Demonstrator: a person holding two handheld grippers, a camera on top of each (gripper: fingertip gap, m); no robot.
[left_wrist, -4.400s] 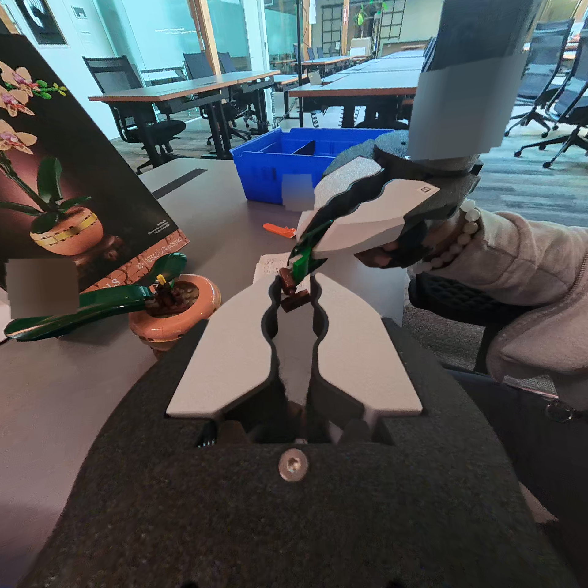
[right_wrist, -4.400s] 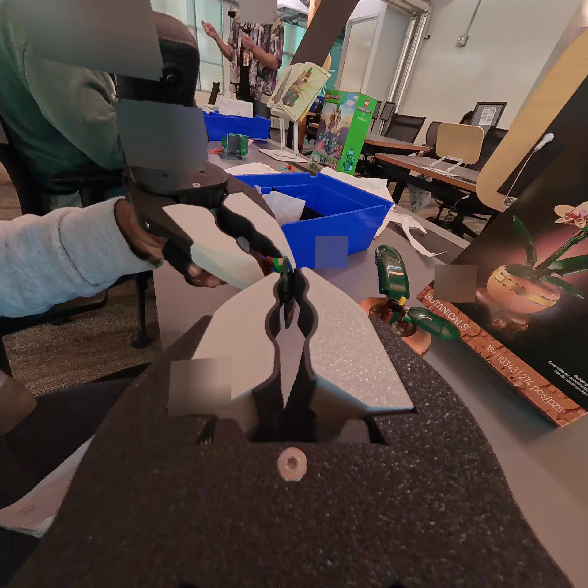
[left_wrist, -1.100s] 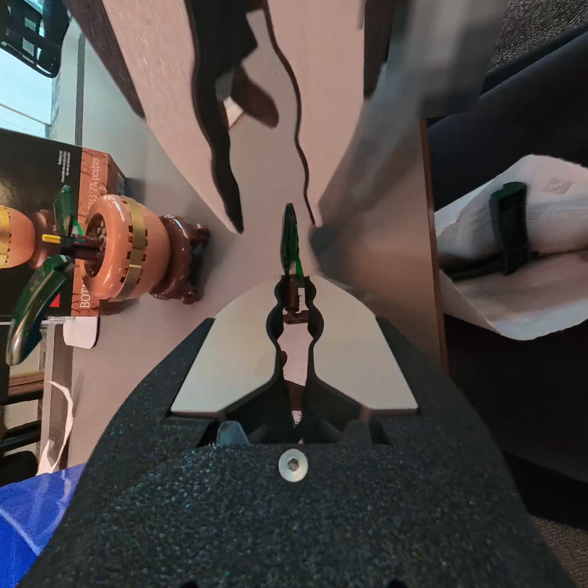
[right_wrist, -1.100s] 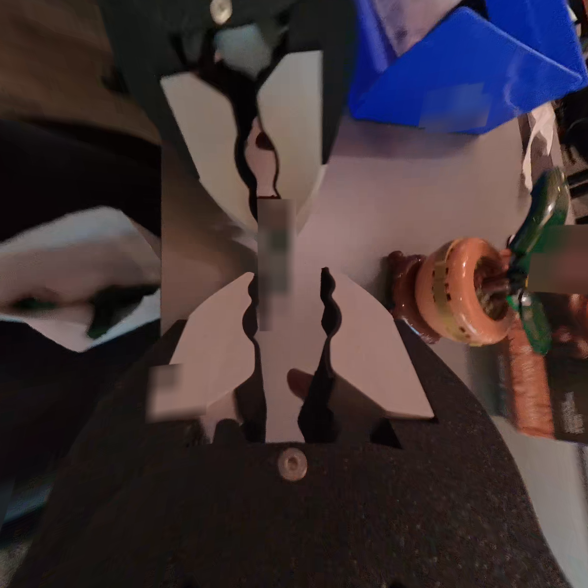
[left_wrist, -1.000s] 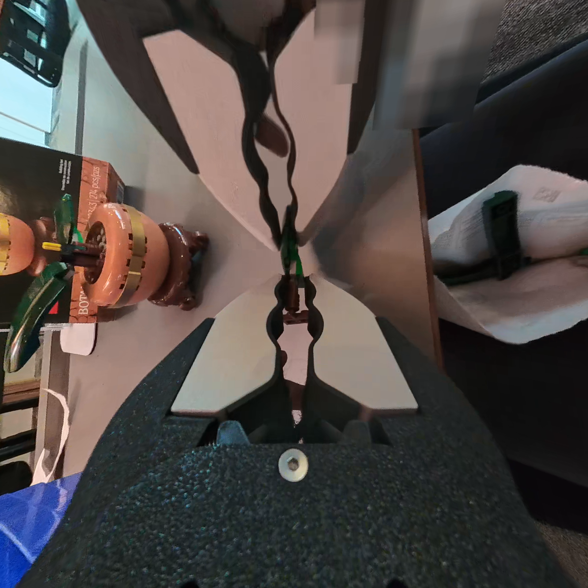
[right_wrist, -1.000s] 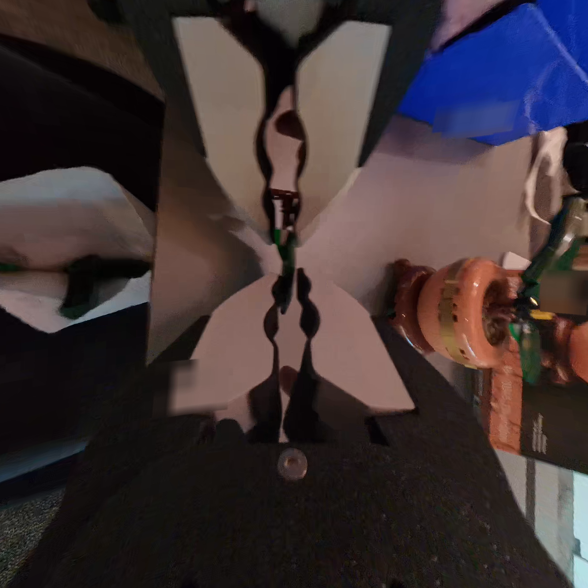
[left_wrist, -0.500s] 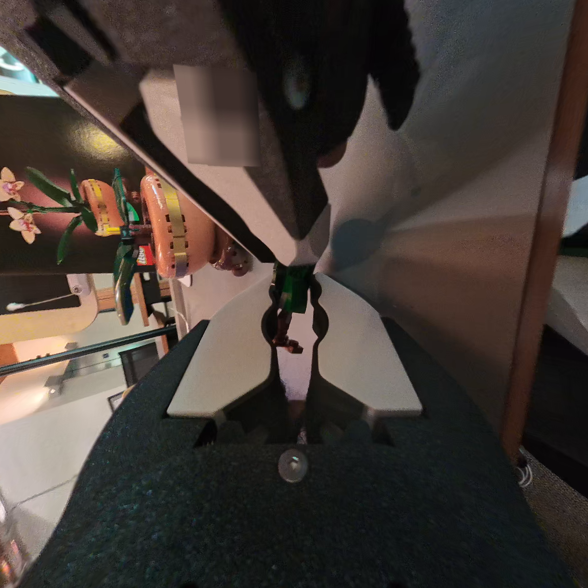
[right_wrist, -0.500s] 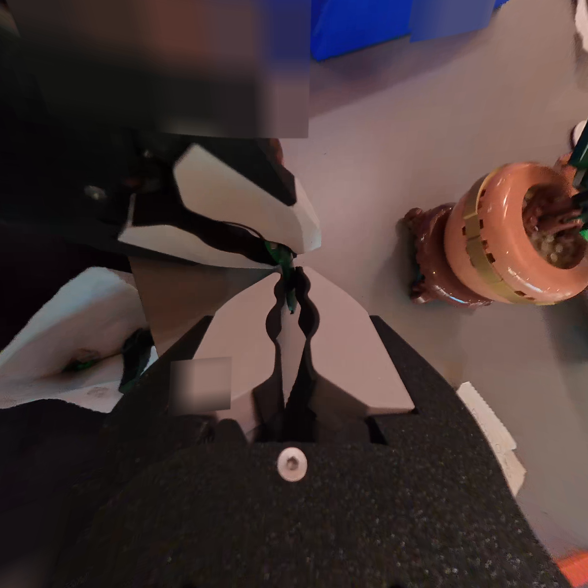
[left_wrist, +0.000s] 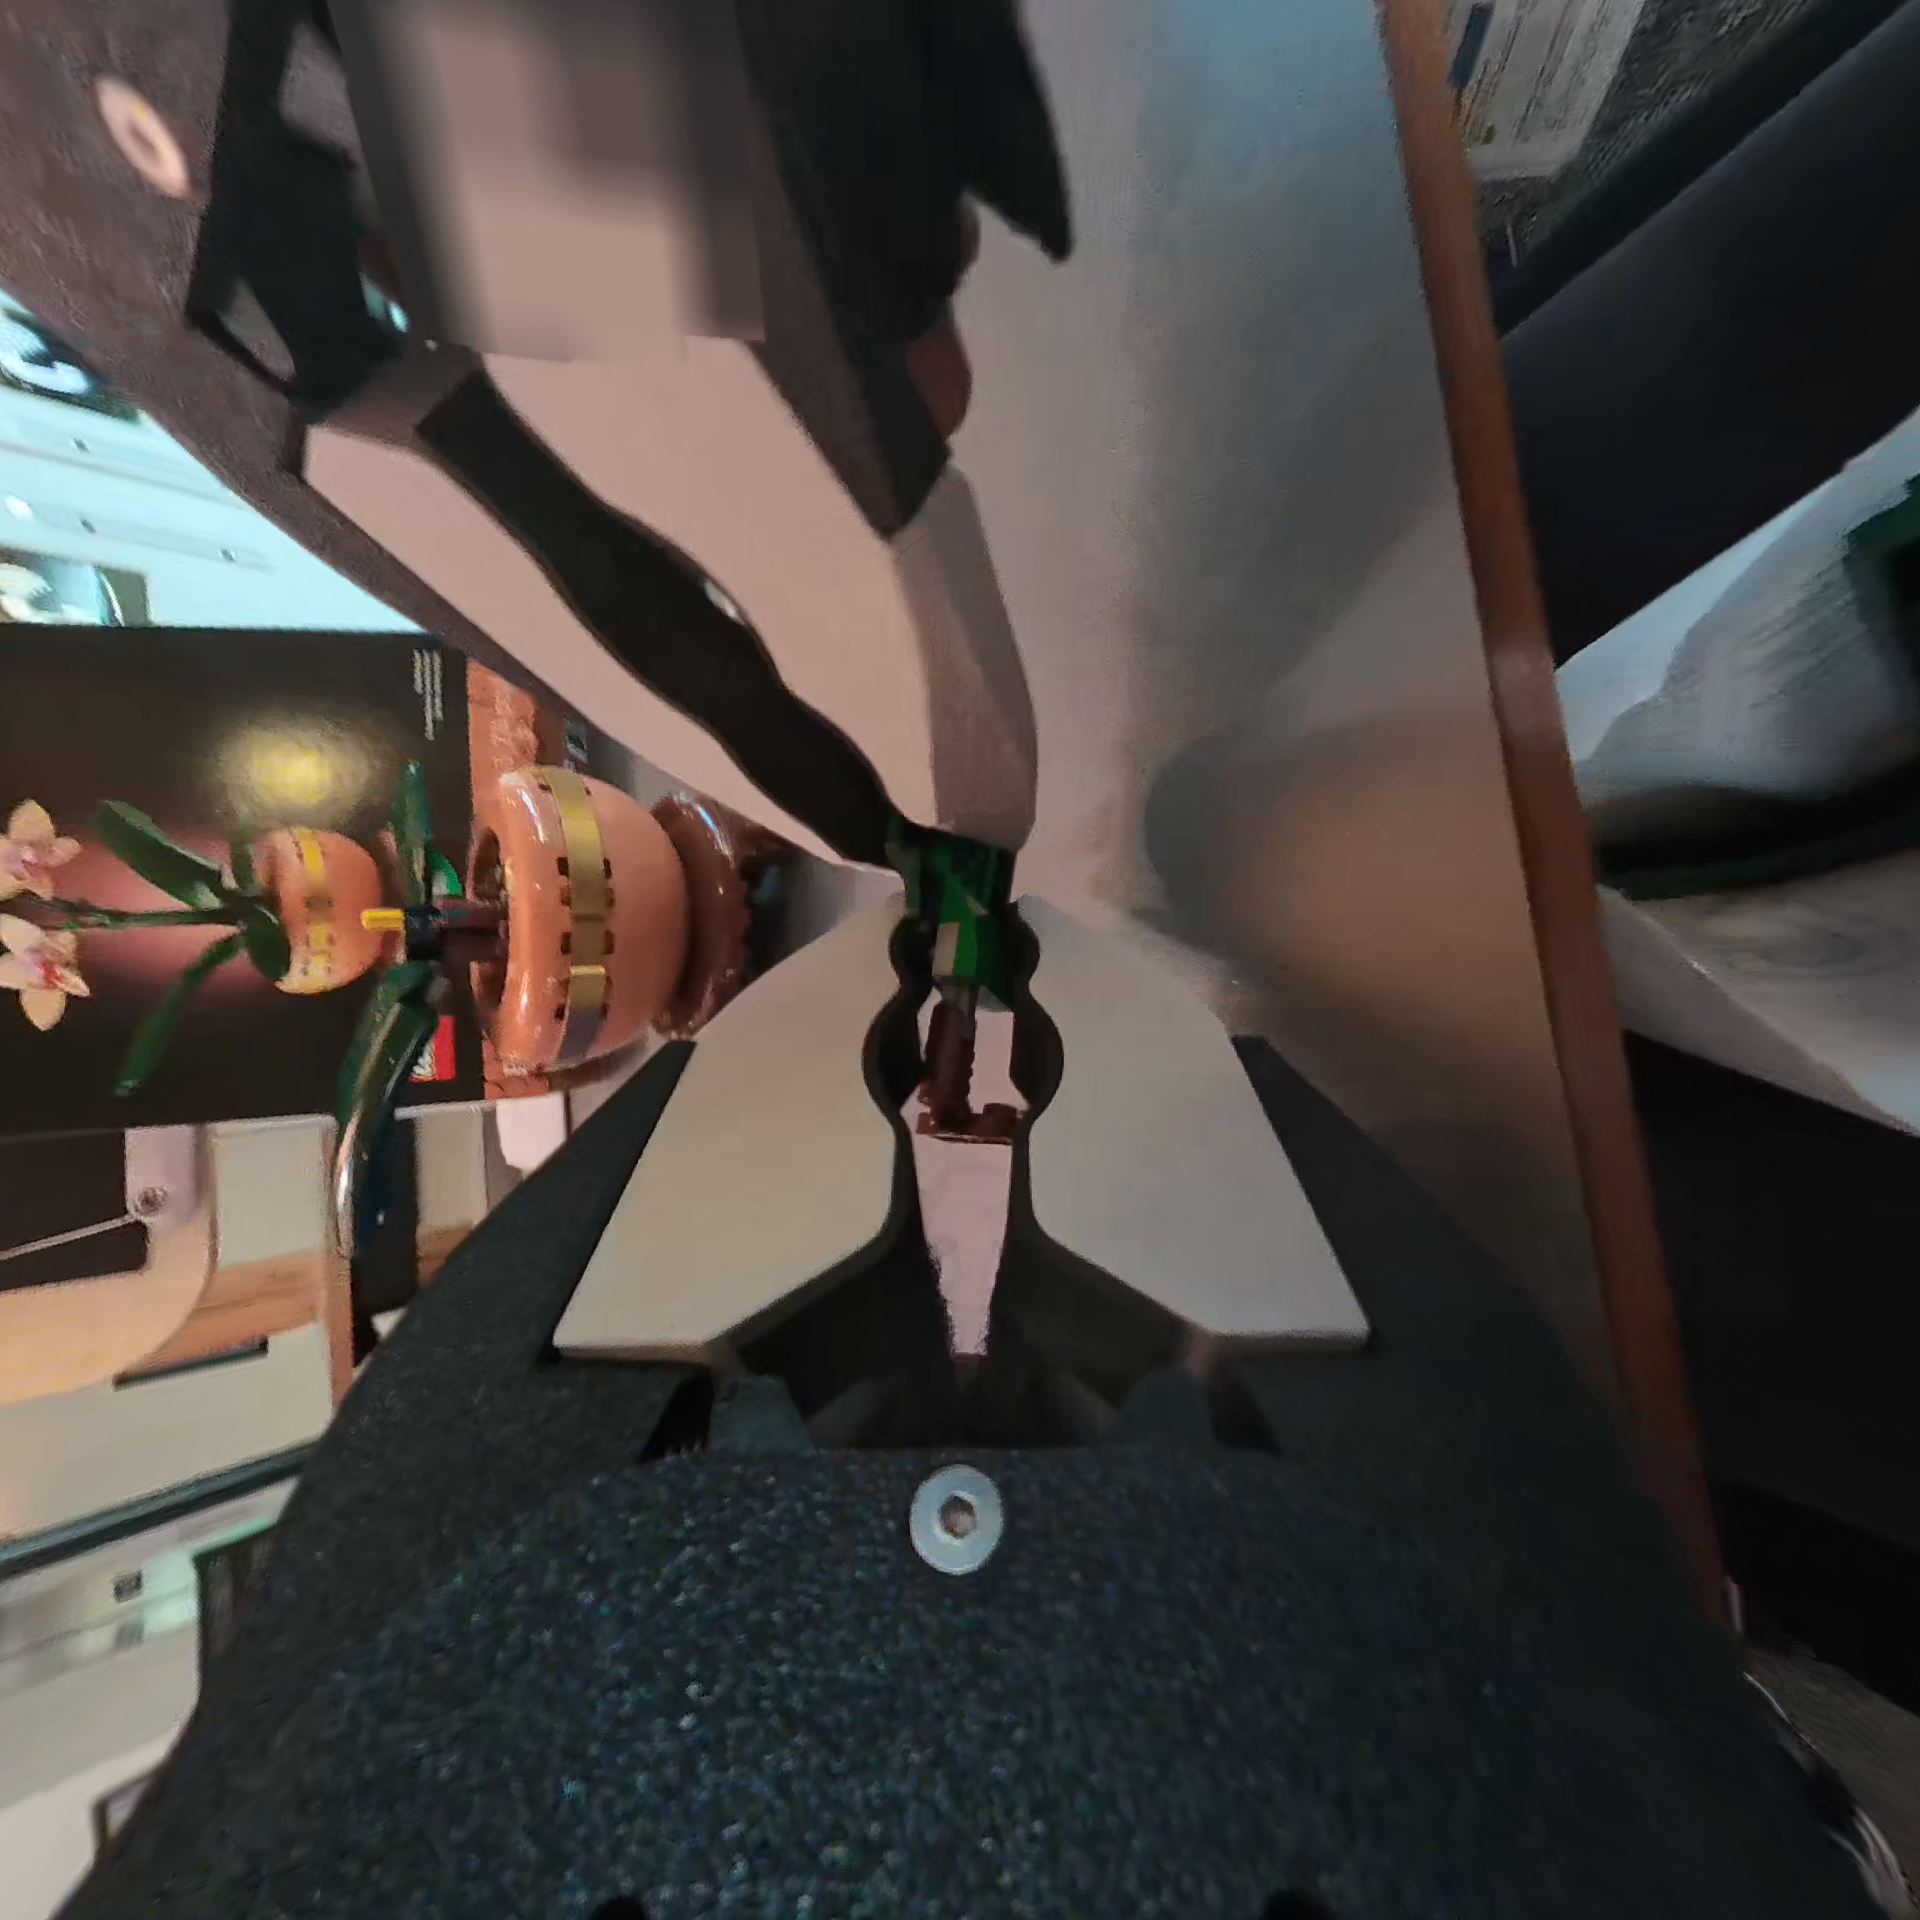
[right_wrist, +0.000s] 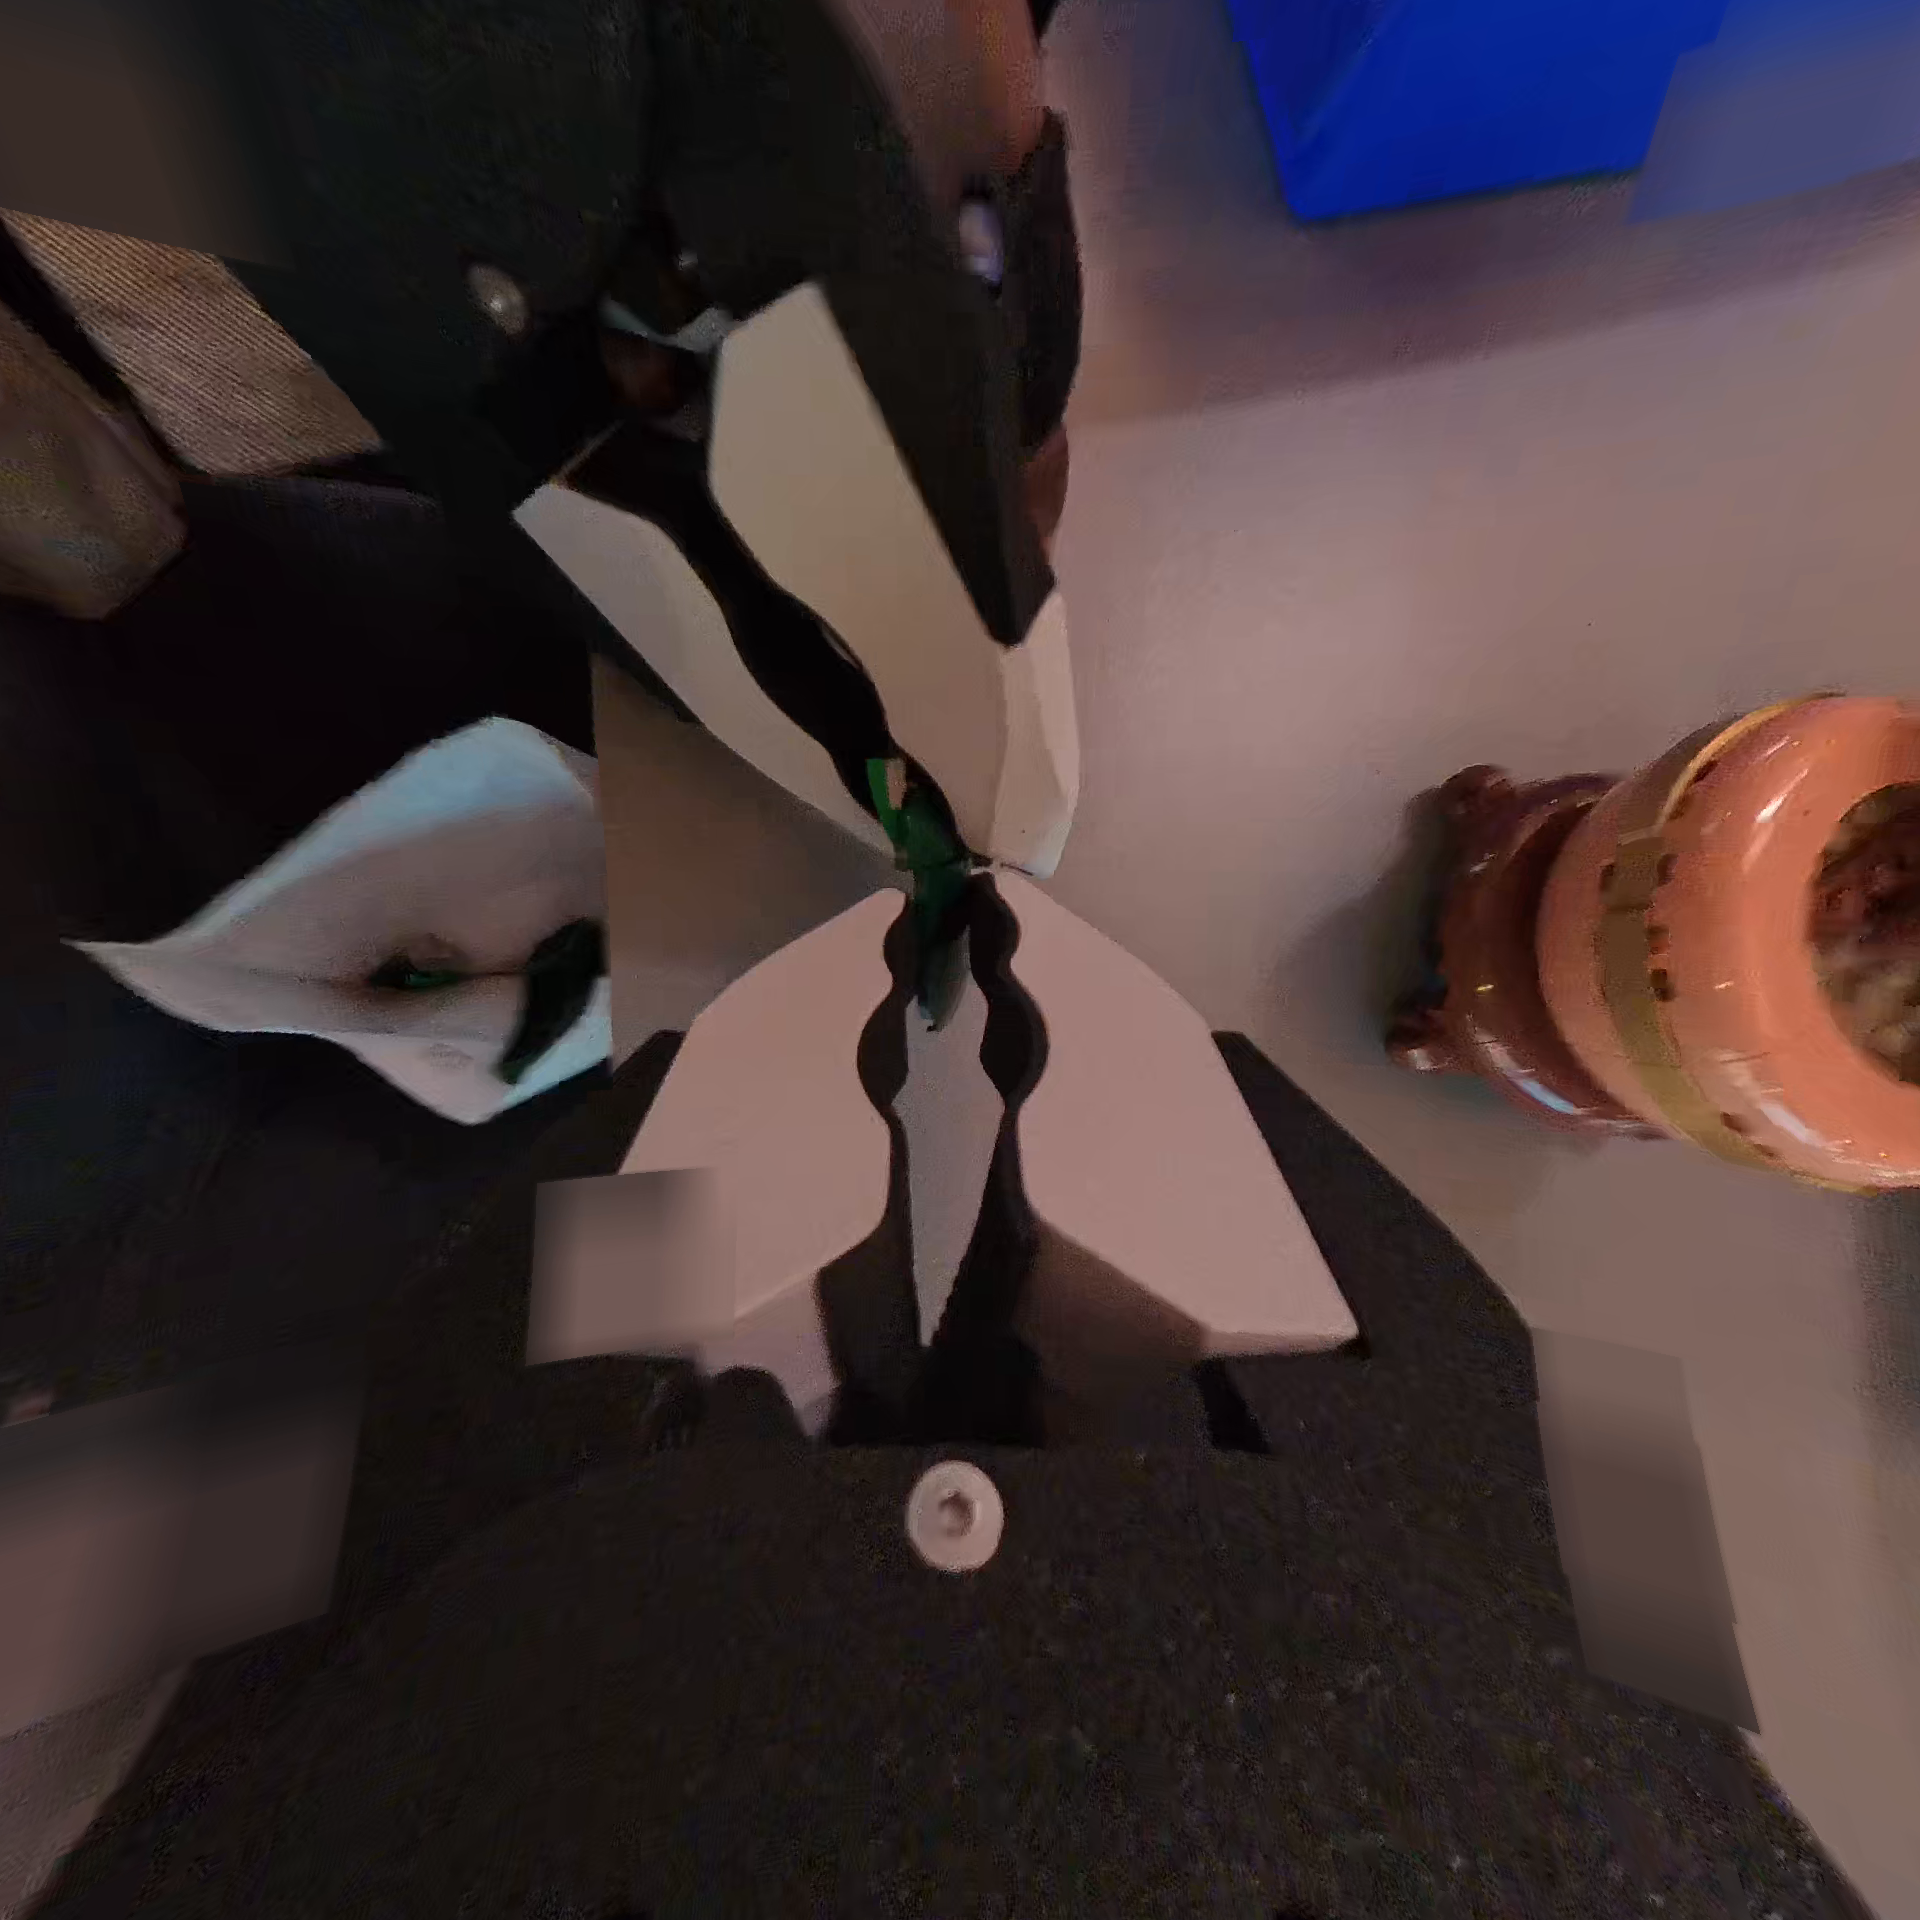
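Stem (left_wrist: 961, 935), a small green piece with a brown end, sits pinched between both claws: the left claw (left_wrist: 958, 971) is closed narrow on its brown-and-green part, and the right claw (right_wrist: 940, 935) grips the green tip, meeting the left nose to nose, so the stem's long axis runs from one claw into the other. Below lies a grey table (right_wrist: 1351, 623), its wooden edge on one side; a pink pot (left_wrist: 582, 925) lies left in the left view beside a dark box (left_wrist: 208, 883), well apart from the claws, with white paper (right_wrist: 343, 914) off the edge.

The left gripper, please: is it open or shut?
Shut: the left gripper pinches a green and brown piece between its fingers.
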